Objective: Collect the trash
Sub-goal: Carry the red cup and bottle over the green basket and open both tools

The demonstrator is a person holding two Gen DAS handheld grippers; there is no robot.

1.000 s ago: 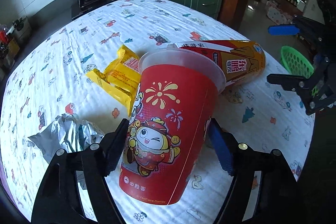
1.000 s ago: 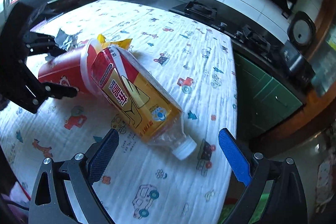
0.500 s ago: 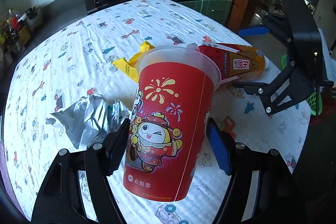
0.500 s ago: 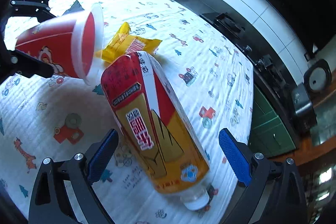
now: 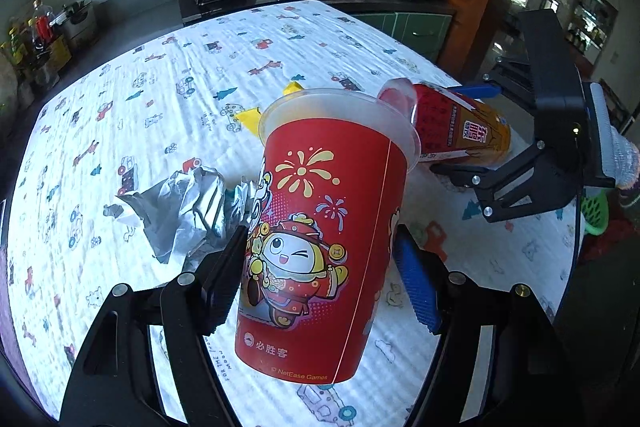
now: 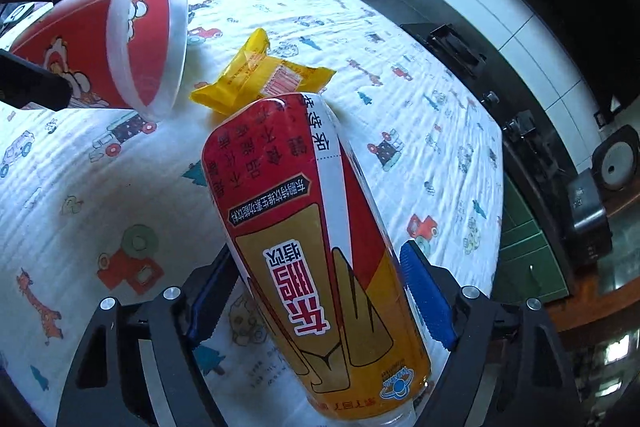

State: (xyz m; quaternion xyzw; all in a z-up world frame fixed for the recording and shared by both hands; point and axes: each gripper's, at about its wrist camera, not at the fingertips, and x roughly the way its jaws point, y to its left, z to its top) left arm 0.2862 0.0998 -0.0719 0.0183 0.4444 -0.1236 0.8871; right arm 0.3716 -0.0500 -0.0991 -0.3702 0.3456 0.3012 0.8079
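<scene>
Red cartoon-printed cup [image 5: 320, 239], red-and-gold labelled bottle [image 6: 320, 247], both lifted

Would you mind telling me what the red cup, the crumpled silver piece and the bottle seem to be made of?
The red cup looks like printed paper or thin plastic with a translucent, frosted plastic rim. The crumpled silver piece looks like foil or metallised film: sharp creases, bright glints. The bottle looks like clear plastic under a glossy printed sleeve; its clear base shows in the left wrist view.
</scene>
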